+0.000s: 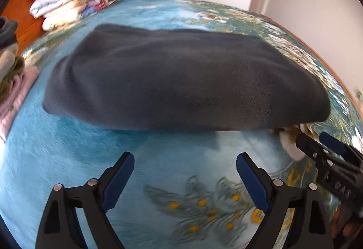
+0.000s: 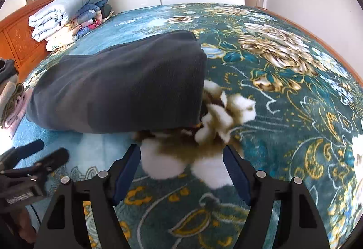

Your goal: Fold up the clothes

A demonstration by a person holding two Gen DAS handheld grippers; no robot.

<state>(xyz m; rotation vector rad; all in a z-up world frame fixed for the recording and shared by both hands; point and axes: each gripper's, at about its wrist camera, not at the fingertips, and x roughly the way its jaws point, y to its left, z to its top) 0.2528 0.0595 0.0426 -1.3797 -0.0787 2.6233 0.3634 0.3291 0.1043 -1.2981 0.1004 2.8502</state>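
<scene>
Bed cover point(image 2: 283, 99): a teal and blue floral blanket spreads across the whole surface, under everything else.
Dark grey garment point(image 1: 181, 81): folded into a thick rectangle, it lies flat on the cover, just ahead of both grippers (its near edge is blurred in the left wrist view).
Quilt stack point(image 2: 68, 13): folded light blue and patterned quilts sit piled at the far left, by the orange headboard point(image 2: 15, 38).
Folded clothes pile point(image 1: 11, 81): at the left edge, well apart from the garment.
Left gripper point(image 1: 185, 172): fingers spread wide, grasping nothing, above bare cover.
Right gripper point(image 2: 181, 162): likewise spread and unloaded, near the garment's right corner.
</scene>
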